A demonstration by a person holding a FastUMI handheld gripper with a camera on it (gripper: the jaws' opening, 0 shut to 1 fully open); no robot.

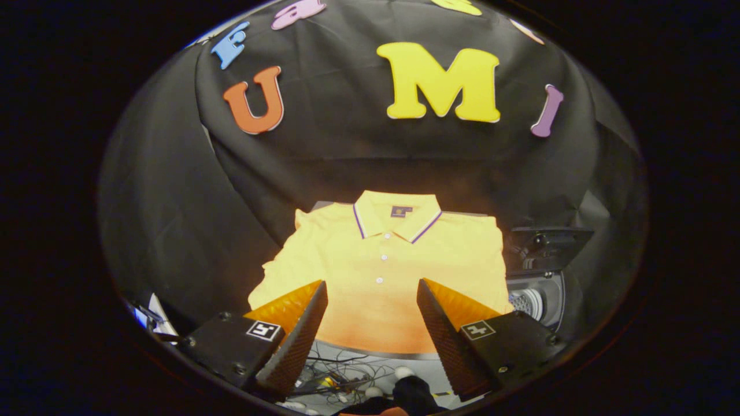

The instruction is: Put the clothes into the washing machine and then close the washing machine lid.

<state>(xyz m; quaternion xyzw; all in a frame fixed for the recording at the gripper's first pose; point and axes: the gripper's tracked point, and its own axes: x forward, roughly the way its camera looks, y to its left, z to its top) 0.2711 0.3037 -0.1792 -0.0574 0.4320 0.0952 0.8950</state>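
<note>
black cloth walls close in the table (341,348), whose near edge has loose cables (341,375) below it. the tongs (372,300) hang spread, gripping nothing, above a flat yellow polo shirt (381,271); the washing machine (537,294) sits just right of it.

Gripper (371,297) camera looks forward and down, raised above the shirt (378,271)

One shirt (381,271), one washing machine (540,289).

The small label inside the polo shirt (381,260) collar is too blurred to read.
</note>
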